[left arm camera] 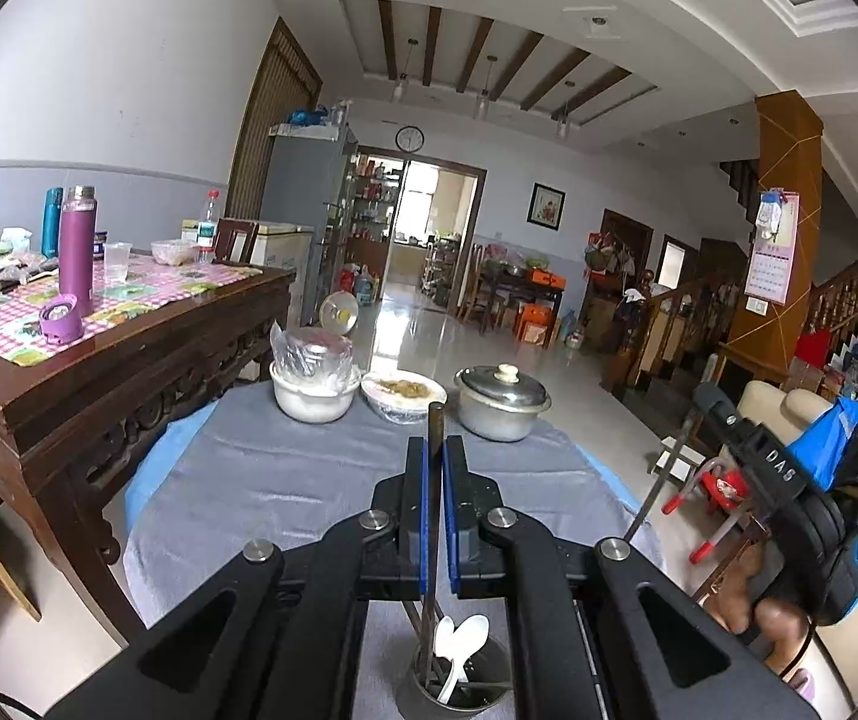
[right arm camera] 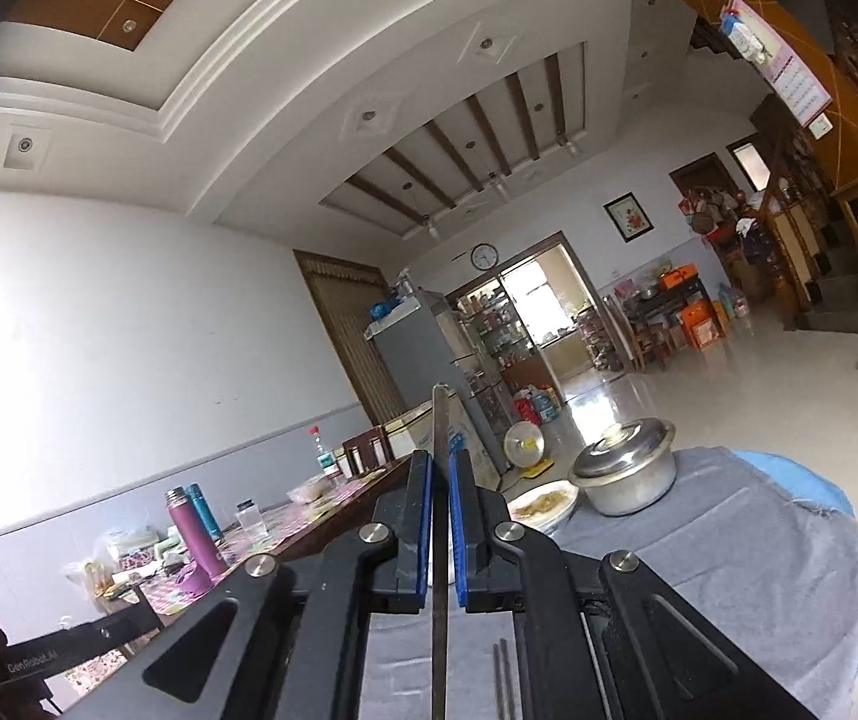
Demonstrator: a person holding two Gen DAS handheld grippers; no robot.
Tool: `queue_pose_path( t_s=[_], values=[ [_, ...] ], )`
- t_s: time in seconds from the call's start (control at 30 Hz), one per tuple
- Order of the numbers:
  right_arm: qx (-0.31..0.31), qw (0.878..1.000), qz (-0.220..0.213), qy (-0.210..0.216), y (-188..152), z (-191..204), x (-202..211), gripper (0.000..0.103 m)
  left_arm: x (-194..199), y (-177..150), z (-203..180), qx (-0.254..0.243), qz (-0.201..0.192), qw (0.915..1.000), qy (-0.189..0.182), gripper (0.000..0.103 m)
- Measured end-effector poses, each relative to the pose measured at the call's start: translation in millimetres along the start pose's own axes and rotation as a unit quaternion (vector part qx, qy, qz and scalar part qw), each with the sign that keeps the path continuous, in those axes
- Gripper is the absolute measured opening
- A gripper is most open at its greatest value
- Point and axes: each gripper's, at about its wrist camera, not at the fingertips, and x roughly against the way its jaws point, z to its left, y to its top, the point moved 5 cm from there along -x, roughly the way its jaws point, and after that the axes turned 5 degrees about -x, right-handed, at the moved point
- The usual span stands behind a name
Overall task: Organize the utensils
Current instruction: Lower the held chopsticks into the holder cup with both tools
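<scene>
Steel utensils pinched in both my grippers, holder half filled.
Left gripper (left arm camera: 436, 456) clamps a chopstick (left arm camera: 435, 420) above the cup (left arm camera: 459, 681) with white spoons (left arm camera: 459, 642); right gripper (right arm camera: 440, 474) clamps another utensil (right arm camera: 440, 420), neither yet stowed.

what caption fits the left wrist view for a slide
Left gripper shut on a chopstick above the utensil cup holding white spoons.

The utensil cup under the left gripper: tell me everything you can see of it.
The utensil cup is a dull grey metal cylinder, upright on the grey cloth, seen from above at the bottom of the left wrist view, partly hidden by the gripper frame. Two white spoons lean inside it, bowls up. The dark chopstick clamped in the left gripper runs down into its mouth.
</scene>
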Motion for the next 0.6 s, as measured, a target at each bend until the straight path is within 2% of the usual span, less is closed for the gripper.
queue_pose_path(
  t_s=[0.3, 0.6],
  values=[
    [-0.055, 0.998, 0.007, -0.018, -9.9, -35.3, -2.4, 0.007, -1.9, -7.8, -0.3, 0.001, 0.010, 0.9999, 0.000, 0.005],
    [-0.071, 0.997, 0.018, -0.013, -31.4, -37.9, -14.5, 0.007, -3.4, -11.4, -2.0, -0.003, 0.016, 0.9999, -0.002, 0.005]
  ],
)
